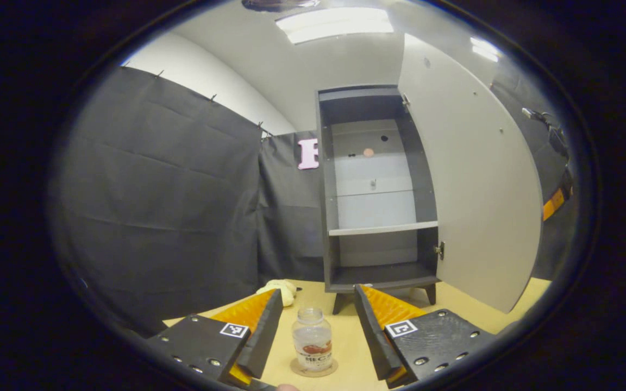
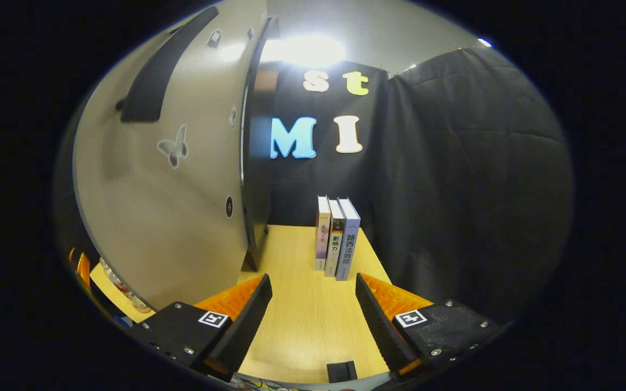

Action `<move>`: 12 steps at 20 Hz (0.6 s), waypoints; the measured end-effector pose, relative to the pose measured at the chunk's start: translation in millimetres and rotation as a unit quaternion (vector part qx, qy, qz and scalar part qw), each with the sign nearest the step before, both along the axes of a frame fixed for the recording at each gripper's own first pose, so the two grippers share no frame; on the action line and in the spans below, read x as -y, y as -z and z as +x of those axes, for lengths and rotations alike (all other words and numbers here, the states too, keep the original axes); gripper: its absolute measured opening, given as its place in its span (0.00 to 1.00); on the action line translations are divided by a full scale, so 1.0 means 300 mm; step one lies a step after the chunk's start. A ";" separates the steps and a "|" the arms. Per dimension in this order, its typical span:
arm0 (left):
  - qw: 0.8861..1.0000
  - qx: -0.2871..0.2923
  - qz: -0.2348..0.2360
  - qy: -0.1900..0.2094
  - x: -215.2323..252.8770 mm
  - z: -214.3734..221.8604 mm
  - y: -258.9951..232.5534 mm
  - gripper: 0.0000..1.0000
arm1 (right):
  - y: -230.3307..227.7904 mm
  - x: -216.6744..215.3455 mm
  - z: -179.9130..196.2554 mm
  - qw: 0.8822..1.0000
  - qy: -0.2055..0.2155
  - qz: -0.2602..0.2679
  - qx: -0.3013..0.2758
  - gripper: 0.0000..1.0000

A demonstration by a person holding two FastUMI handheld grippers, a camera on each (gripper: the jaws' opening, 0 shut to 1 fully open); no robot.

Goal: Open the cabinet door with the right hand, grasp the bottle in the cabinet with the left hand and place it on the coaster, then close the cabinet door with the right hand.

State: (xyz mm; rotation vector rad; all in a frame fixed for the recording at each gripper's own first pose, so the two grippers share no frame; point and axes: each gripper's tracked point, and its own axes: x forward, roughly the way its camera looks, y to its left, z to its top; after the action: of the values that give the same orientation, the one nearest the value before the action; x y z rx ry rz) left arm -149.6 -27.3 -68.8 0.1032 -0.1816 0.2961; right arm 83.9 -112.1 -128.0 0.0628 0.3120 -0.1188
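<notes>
Small clear glass bottle (image 1: 312, 339) sits on the round coaster (image 1: 328, 370) at 6 o'clock, left gripper (image 1: 317, 331) fingers apart around it. Right gripper (image 2: 313, 315) spread, empty. Grey cabinet door (image 1: 470, 179) open at 3 o'clock, just needs closing.

The clear bottle (image 1: 312, 339), lidless with a reddish label, stands upright on the round coaster (image 1: 313, 369) on the table. Behind it the dark cabinet (image 1: 376, 187) stands with its pale door (image 1: 470, 179) swung wide open, shelves bare.
</notes>
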 end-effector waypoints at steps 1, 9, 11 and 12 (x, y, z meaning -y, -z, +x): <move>1.000 0.000 0.009 0.006 0.007 0.004 -0.057 0.76 | -0.041 -0.004 0.006 1.000 0.001 0.012 0.014 0.96; 0.996 -0.017 0.024 0.080 0.181 0.038 -0.394 0.75 | -0.354 -0.073 0.006 0.989 -0.026 0.062 0.132 0.95; 0.994 -0.026 0.004 0.111 0.246 0.061 -0.450 0.75 | -0.425 -0.089 0.008 0.984 -0.039 0.057 0.162 0.94; 0.993 -0.030 -0.003 0.114 0.255 0.069 -0.473 0.75 | -0.458 -0.101 0.013 0.982 -0.044 0.053 0.175 0.94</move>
State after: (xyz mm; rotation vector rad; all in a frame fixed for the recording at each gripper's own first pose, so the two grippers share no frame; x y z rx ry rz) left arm -129.0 -103.8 73.1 0.0836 -0.1317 0.0657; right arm 87.7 -81.6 9.3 0.1724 -0.0318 -0.0012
